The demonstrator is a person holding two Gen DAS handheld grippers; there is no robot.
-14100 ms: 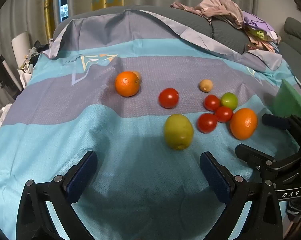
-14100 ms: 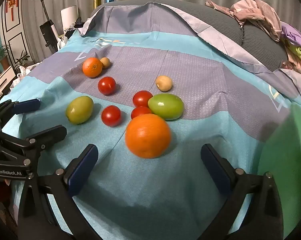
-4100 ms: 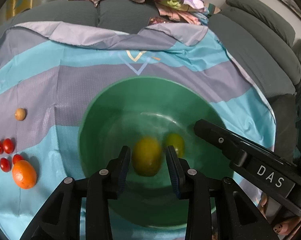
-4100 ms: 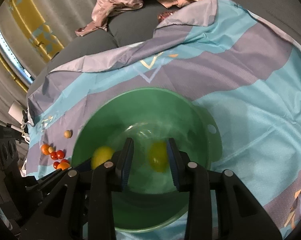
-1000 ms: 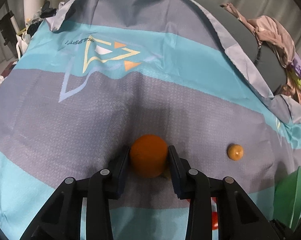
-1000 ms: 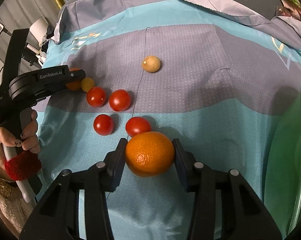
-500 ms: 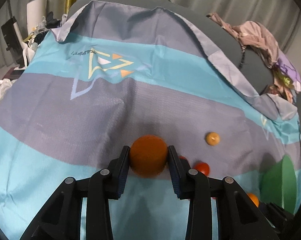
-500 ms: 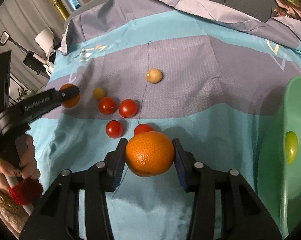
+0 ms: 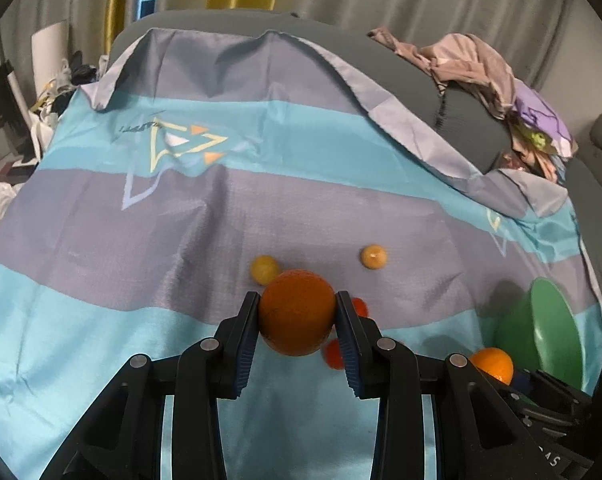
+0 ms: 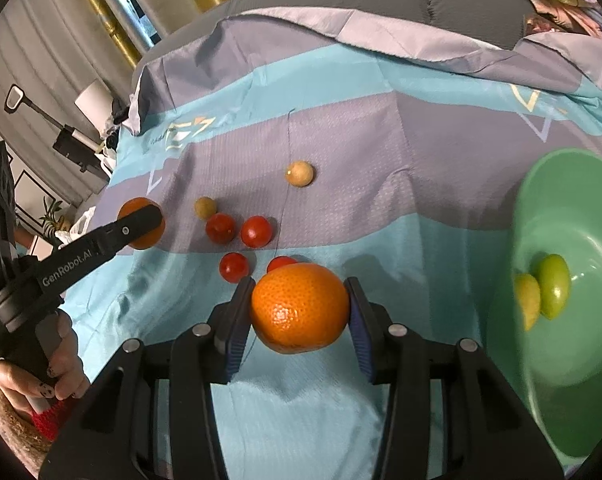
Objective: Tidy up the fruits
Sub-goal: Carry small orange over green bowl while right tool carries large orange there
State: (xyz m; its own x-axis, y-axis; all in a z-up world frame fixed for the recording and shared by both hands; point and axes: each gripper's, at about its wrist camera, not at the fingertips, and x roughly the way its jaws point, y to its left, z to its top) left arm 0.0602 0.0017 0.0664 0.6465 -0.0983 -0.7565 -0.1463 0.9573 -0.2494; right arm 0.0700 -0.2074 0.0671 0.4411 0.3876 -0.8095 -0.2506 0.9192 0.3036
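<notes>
My left gripper (image 9: 297, 316) is shut on an orange (image 9: 297, 312) and holds it above the striped cloth; it also shows in the right wrist view (image 10: 141, 224). My right gripper (image 10: 299, 308) is shut on a second orange (image 10: 300, 307), seen in the left wrist view at the lower right (image 9: 493, 364). A green bowl (image 10: 553, 208) at the right holds two green-yellow fruits (image 10: 553, 290). Several red tomatoes (image 10: 256, 231) and two small yellow fruits (image 10: 299, 173) lie on the cloth.
The blue and grey striped cloth (image 9: 101, 320) covers a sofa. A pile of clothes (image 9: 481, 64) lies at the back right. Clutter and a white roll (image 9: 45, 60) stand beyond the left edge.
Both grippers have lifted higher with their oranges. The left gripper's orange has risen off the cloth, uncovering a small yellow fruit. More of the green bowl has come into the right wrist view.
</notes>
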